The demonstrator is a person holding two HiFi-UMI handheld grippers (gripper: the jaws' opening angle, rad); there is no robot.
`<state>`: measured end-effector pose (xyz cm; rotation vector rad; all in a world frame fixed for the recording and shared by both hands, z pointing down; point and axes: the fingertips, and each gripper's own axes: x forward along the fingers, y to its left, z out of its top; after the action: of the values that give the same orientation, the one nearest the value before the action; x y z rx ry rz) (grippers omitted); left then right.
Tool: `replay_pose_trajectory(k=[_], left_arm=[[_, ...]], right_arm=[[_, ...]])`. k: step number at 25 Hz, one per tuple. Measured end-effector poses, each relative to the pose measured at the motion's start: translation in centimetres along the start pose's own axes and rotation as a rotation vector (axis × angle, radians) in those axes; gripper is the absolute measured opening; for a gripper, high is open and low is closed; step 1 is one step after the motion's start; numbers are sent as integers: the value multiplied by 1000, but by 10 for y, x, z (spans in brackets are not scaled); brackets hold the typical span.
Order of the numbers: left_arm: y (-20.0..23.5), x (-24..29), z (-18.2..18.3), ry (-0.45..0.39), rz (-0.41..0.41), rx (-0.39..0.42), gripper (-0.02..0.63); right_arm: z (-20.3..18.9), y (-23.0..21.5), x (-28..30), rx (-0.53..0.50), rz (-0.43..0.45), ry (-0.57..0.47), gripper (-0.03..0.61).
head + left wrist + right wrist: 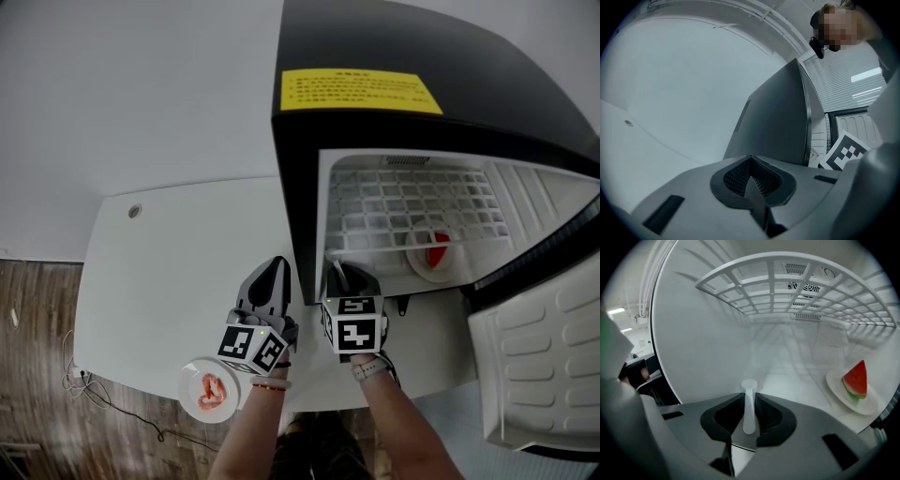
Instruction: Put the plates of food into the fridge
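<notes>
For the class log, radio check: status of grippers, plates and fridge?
Left gripper shut, empty, over table. Right gripper shut on thin white piece, at fridge mouth. Watermelon plate inside; second plate on table. Door open, nothing in the way.

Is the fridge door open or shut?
Open: the fridge door stands wide, exposing the wire shelf and watermelon plate inside.

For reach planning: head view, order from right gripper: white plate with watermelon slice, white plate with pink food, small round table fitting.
1. White watermelon plate, inside fridge, right of right gripper.
2. White pink-food plate, table's near edge, left.
3. Small round fitting, table's far-left.
</notes>
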<state>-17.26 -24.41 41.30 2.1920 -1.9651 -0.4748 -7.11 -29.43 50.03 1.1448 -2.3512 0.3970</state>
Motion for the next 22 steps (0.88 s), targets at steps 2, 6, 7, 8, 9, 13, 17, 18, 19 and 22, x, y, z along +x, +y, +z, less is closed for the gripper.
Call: replay_pose_trajectory(k=[2,6,7,8,9,13,17,18,19,22], left_arm=[[0,-2,-1,3,-3,-3,6],[-2,-4,-4,10,-8,-6,6],[-3,-4,-4,13,-10,-6,6],[-3,-4,-5,13,-10,-7,6],[-3,-5,-5,13,-10,-8,6],[-3,-7,-5,17,-6,-10,6],[-5,-8,-5,20,-9,-10,6],[-6,-9,-5,19,-10,-12,6],[-6,-10,-6,20,-9,-16,6],[-7,-13,-7,20,-2,-28,6]], right_arm=[[0,0,1,0,5,-2,52],[1,1,-1,-9,13,-12,54],[1,2,-3,-11,13,-18,54],[2,2,-4,-13,12,-25,55],[3,1,-6,-15,10,-33,56],[2,-1,-11,-14,8,-59,88],[-1,-1,-19,-11,20,-79,105],[-2,-1,-22,-12,21,-83,104],[-4,-1,-25,-12,19,-85,105],[-8,-3,-35,-2,12,-91,105]])
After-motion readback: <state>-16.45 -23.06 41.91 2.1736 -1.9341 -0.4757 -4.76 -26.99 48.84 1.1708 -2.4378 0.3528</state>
